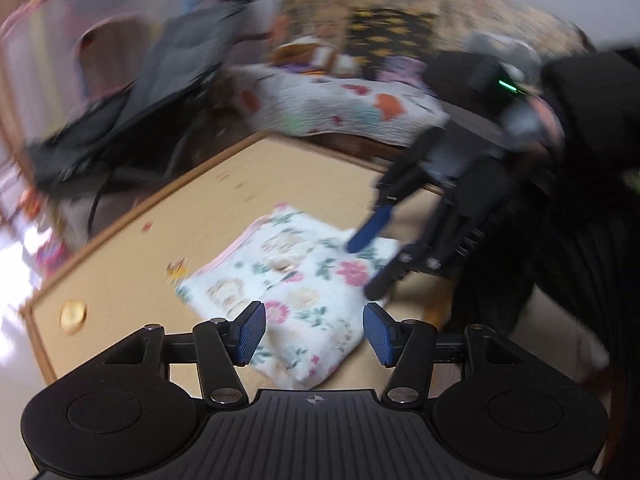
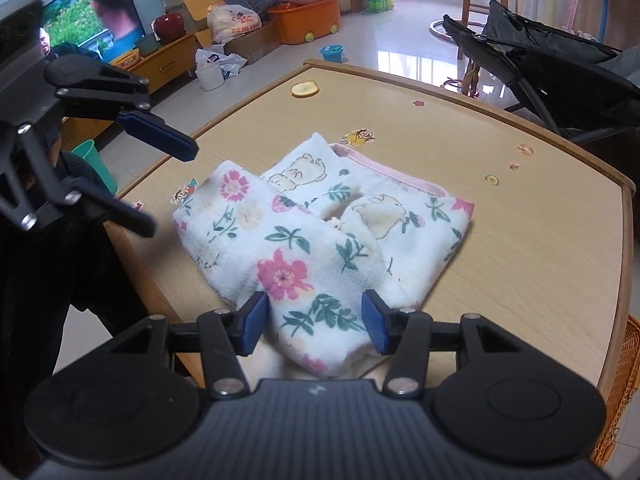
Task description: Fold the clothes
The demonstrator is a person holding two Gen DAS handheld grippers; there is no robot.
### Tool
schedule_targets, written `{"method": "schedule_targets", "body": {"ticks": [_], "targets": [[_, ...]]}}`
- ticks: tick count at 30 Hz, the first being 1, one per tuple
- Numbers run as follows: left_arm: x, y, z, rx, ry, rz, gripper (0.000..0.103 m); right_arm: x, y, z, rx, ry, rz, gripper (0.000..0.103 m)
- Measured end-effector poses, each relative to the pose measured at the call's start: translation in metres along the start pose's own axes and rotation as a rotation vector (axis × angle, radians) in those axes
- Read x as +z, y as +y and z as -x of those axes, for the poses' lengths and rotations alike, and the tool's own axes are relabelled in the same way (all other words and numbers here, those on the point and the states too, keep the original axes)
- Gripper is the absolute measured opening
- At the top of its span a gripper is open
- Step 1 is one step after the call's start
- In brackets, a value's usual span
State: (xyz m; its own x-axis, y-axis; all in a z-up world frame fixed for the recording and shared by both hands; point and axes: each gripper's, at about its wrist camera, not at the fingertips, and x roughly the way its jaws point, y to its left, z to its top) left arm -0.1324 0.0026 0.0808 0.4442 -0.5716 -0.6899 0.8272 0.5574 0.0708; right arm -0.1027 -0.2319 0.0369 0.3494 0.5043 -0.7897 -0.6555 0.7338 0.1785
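A white floral garment (image 2: 320, 232) lies folded into a small bundle on the wooden table (image 2: 520, 240). It also shows, blurred, in the left wrist view (image 1: 296, 280). My right gripper (image 2: 314, 326) is open, its blue pads either side of the bundle's near corner, holding nothing. My left gripper (image 1: 314, 332) is open over the bundle's near edge and empty. It also shows at the left of the right wrist view (image 2: 172, 188), jaws apart, beside the bundle. The right gripper appears in the left wrist view (image 1: 366, 264), open above the garment's far side.
Small stickers (image 2: 358, 137) and a round yellow disc (image 2: 305, 89) sit on the table. A black folded stroller (image 2: 560, 60) stands beyond the table's right edge. A wicker basket (image 2: 620, 392) is at the right. A TV (image 2: 92, 16), orange bin (image 2: 308, 24) and boxes stand behind.
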Motion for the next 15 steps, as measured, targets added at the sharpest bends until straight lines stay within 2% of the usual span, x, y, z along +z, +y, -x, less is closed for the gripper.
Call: {"method": "schedule_targets", "body": {"ticks": [4,7,15], "targets": [[0.001,-0.011,-0.007,-0.032,0.067,-0.191,0.057,0.003,0.000,0.000,0.007,0.021,0.013,0.052],[0.001,-0.011,-0.015,-0.051,0.103,-0.270,0.057,0.005,0.001,0.000,0.009,0.035,0.023,0.053],[-0.003,-0.011,-0.024,-0.026,0.128,-0.375,0.057,0.008,-0.002,-0.001,0.021,0.049,0.032,0.053]]}}
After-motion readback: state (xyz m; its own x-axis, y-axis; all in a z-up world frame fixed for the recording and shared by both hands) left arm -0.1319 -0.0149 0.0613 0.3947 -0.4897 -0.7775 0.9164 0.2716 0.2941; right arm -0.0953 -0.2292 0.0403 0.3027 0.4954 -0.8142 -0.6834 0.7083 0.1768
